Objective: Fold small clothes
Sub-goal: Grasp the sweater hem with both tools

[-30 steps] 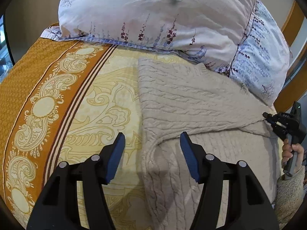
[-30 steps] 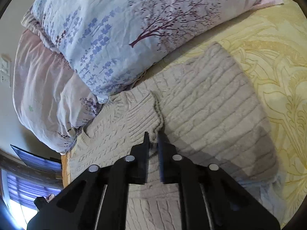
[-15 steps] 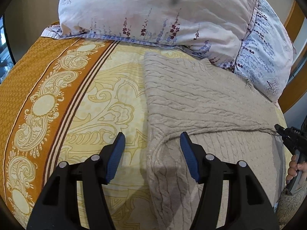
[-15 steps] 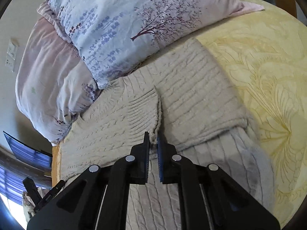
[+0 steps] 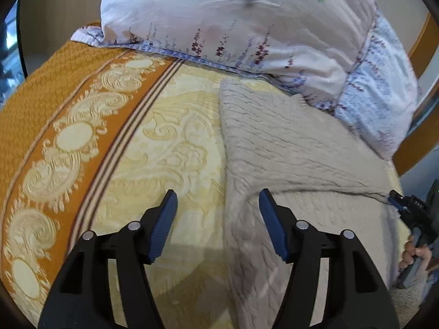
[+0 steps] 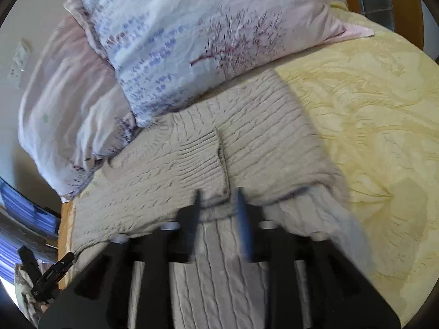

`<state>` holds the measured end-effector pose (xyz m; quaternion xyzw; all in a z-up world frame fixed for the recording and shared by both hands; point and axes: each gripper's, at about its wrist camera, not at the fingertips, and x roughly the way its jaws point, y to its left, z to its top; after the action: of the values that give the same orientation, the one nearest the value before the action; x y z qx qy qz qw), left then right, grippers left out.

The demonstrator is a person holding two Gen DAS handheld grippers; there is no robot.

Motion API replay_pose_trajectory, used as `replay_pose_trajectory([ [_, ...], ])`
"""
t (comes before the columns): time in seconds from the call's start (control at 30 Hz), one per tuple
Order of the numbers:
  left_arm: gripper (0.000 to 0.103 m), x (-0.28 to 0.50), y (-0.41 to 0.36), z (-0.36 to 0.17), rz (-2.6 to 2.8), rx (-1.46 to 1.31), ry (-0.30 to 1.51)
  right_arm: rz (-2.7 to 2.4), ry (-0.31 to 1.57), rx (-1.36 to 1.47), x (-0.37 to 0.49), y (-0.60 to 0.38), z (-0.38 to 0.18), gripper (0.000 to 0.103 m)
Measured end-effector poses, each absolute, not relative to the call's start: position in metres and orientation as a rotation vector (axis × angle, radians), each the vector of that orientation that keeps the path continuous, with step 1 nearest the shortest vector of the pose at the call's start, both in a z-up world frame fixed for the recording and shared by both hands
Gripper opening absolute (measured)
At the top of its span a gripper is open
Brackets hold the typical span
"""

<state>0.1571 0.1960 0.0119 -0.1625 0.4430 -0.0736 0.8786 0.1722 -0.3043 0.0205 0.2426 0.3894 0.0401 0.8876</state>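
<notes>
At nine o'clock in the left wrist view the orange border of the bedspread (image 5: 55, 115) is seen, with its pale yellow field running toward the centre; at twelve o'clock the floral pillows (image 5: 247, 24) are stacked against the head of the bed; from the centre out to three o'clock the beige cable-knit sweater (image 5: 288, 142) is spread on the bedspread, its top edge tucked just beside the pillows. The left gripper (image 5: 218, 205) is held with its jaws spread wide and nothing between them; it is poised over the sweater's left edge, one blue pad above the bedspread and the other above the knit. At three o'clock the right gripper (image 5: 395, 201) is seen at the sweater's far side, at the end of a raised crease that crosses the garment.

From the right wrist view the right gripper (image 6: 218, 200) is blurred; its jaws are seen parted by a narrow gap, and a fold of knit lies at the tips, though whether it is pinched cannot be told. A folded-over panel (image 6: 192, 164) is seen lying on the sweater's body, its edge running up from the tips toward twelve o'clock.

The step in hand is judged to be the first side fold, a sleeve or side panel being laid across the body. For the next move the left edge would need to be taken by the left gripper and carried across toward three o'clock, with the laid panel kept flat.
</notes>
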Motion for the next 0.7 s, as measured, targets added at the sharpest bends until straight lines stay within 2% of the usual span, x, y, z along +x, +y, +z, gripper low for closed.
replay_pose_trajectory([
  [0.07, 0.062, 0.143, 0.197, 0.015, -0.208, -0.374, 0.901, 0.131, 0.772, 0.521, 0.151, -0.318, 0.025, 0.058],
  [0.37, 0.07, 0.046, 0.189, 0.017, -0.468, -0.389, 0.798, 0.388, 0.758, 0.559, 0.061, -0.379, 0.023, 0.058],
  [0.47, 0.071, 0.012, 0.191, 0.008, -0.552, -0.384, 0.801, 0.551, 0.795, 0.545, 0.028, -0.389, 0.019, 0.059],
  [0.53, 0.071, -0.007, 0.194, 0.0, -0.578, -0.376, 0.814, 0.618, 0.839, 0.487, 0.005, -0.388, 0.016, 0.063],
  [0.7, 0.073, -0.034, 0.204, -0.011, -0.641, -0.423, 0.777, 0.602, 1.001, 0.367, -0.019, -0.381, -0.009, 0.063],
])
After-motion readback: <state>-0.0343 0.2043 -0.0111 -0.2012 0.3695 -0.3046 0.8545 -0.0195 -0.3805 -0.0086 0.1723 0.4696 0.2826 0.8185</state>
